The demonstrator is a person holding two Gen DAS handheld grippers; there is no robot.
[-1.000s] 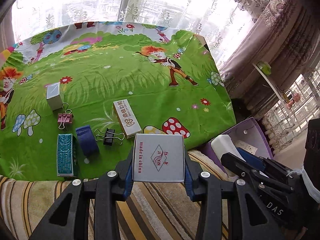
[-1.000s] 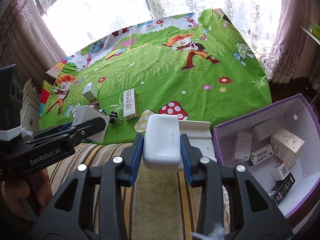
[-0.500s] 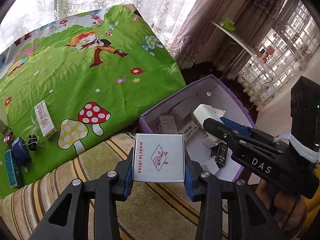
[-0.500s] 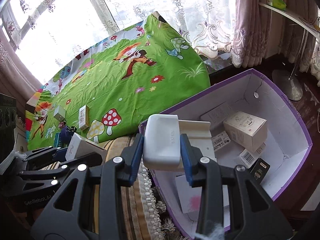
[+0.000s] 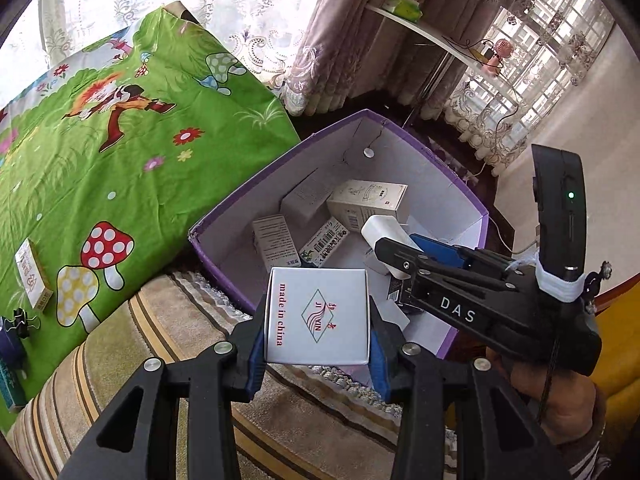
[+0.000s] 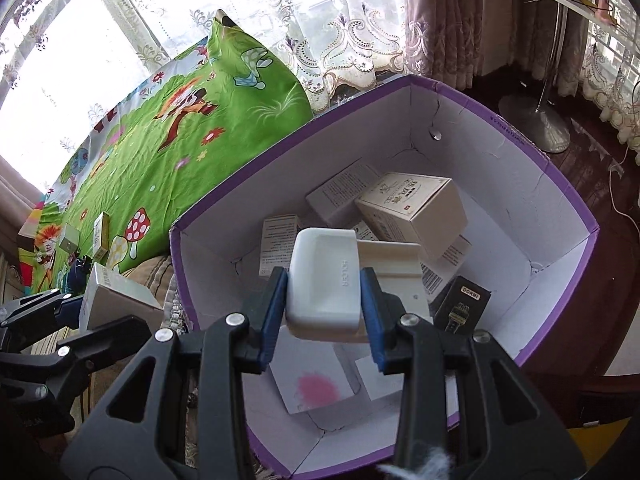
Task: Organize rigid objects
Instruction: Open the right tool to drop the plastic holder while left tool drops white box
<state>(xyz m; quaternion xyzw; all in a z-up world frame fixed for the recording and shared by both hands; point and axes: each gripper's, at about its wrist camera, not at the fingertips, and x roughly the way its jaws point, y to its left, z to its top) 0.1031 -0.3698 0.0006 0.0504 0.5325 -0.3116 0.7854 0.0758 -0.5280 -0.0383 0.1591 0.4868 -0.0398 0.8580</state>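
The left tool (image 5: 317, 344) pinches a small white cardboard box (image 5: 318, 316) printed "made in china" in red, its blue pads pressed flat against the box's two sides. The box sits square between the fingers, above the near rim of the purple storage box (image 5: 224, 216) and the striped rug (image 5: 168, 344) beside it.

The right tool (image 6: 324, 304) pinches a white plastic holder (image 6: 324, 280) with rounded corners and a flat ledge jutting off its right side; the holder hangs over the open interior of the purple storage box (image 6: 576, 216).

Inside that container lie several cartons: a beige box with Chinese lettering (image 6: 412, 208) tilted across a white leaflet-printed carton (image 6: 344, 192), a narrow white carton with small print (image 6: 278, 244) against the left wall, a barcode-labelled pack (image 6: 440, 272), a black DORMI box (image 6: 464, 304), and a white card with a pink smudge (image 6: 316, 384) on the floor of the box.

Only the left wrist view shows the hand (image 5: 556, 400) gripping the right tool's handle marked DAS, plus a black binder clip (image 5: 20, 322) and a slim tan carton (image 5: 34, 276) on the green cartoon cloth (image 5: 120, 168). Only the right wrist view shows the box's full depth, the pink-smudged card and a lamp base (image 6: 536, 120) on the dark floor.
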